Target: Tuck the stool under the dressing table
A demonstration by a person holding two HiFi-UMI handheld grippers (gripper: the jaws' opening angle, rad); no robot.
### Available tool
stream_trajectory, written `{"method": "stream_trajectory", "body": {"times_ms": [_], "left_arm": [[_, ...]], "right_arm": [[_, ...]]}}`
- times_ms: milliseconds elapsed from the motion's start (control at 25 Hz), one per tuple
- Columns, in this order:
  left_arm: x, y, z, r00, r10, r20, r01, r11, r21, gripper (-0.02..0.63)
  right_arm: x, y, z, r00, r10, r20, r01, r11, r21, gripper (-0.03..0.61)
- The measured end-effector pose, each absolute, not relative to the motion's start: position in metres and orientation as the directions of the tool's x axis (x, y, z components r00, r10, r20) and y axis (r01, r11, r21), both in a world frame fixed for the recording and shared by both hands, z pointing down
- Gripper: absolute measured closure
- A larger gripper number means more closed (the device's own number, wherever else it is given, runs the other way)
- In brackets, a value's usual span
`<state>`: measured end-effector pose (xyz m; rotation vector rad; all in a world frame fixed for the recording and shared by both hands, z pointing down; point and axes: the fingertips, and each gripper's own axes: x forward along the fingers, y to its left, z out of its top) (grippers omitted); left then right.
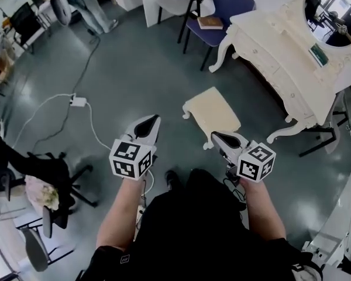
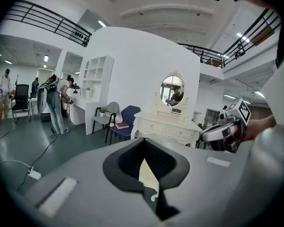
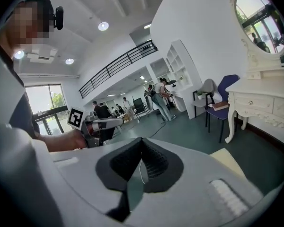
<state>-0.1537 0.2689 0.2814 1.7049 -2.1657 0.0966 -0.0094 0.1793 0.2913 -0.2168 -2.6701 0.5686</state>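
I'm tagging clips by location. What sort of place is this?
Probably an open-plan office or lab, not a home: a cream dressing table and stool stand on bare floor, with an office chair nearby and a mezzanine railing overhead.

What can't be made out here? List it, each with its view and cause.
- Stool legs: in the head view they are mostly under its seat. The left gripper view shows only a sliver of it past the left tool.
- Space under the dressing table: in the head view, its top covers it.
- Book title: in the head view, too small to read.
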Motion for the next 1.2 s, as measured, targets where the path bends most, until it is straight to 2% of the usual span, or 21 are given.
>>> {"method": "stream_trajectory", "body": {"times_ms": [200, 440, 800, 1200], "left_arm": [[-0.169, 0.233, 0.29, -0.139, -0.922, 0.362, -0.955, 0.221, 0.196, 0.594], [-0.178, 0.169, 0.279, -0.066, -0.912, 0.406, -0.982, 0.132, 0.137, 0.594], [-0.169, 0.097, 0.298, 0.072, -0.881, 0.467, -0.99, -0.007, 0.139, 0.594], [-0.201, 0.045, 0.354, 0.3, -0.796, 0.525, -0.951, -0.205, 0.233, 0.594]], "right_arm": [[-0.01, 0.141, 0.306, -0.918, 0.154, 0.366, -0.027, 0.895, -0.445, 0.572], [-0.026, 0.078, 0.304, -0.948, 0.084, 0.308, -0.077, 0.877, -0.475, 0.572], [-0.031, 0.037, 0.332, -0.945, 0.05, 0.322, -0.131, 0.847, -0.515, 0.572], [-0.033, 0.011, 0.37, -0.885, -0.164, 0.436, -0.398, 0.753, -0.524, 0.572]]}}
